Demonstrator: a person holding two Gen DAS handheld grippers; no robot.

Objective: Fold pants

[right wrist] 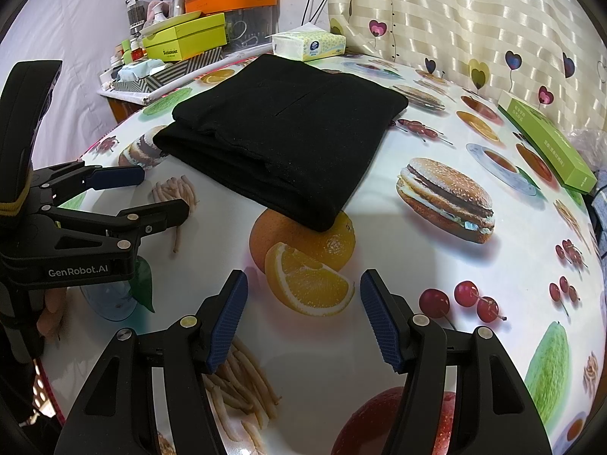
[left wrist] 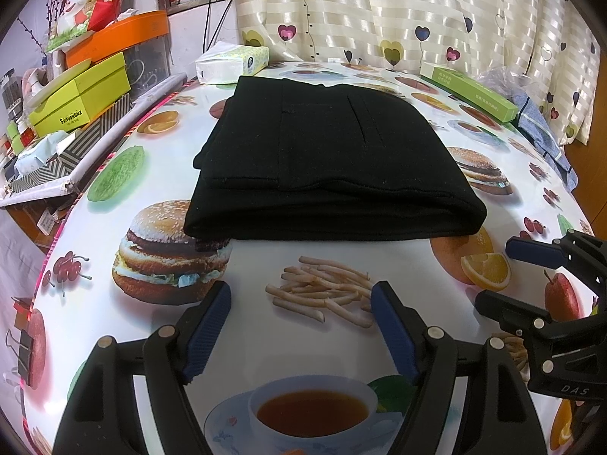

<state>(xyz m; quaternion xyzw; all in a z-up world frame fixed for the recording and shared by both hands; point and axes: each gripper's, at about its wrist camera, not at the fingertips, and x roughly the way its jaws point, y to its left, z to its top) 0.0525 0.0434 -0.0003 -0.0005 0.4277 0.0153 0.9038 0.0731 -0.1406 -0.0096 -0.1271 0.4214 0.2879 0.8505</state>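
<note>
Black pants [left wrist: 326,159] lie folded into a compact stack on the tabletop [left wrist: 265,261], just ahead of both tools. Left tool [left wrist: 301,326] and right tool [right wrist: 303,314] both spread apart, empty, clear of the cloth. Folding looks finished; nothing evident remains.

Left hand-held gripper [left wrist: 301,320] and right hand-held gripper [right wrist: 303,313] hover side by side, jaws spread.

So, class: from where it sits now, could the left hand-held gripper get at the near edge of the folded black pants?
Probably yes. The left hand-held gripper is open, holds nothing and points at the folded black pants; only bare tablecloth lies between them. The right hand-held gripper sits off to the side.
</note>
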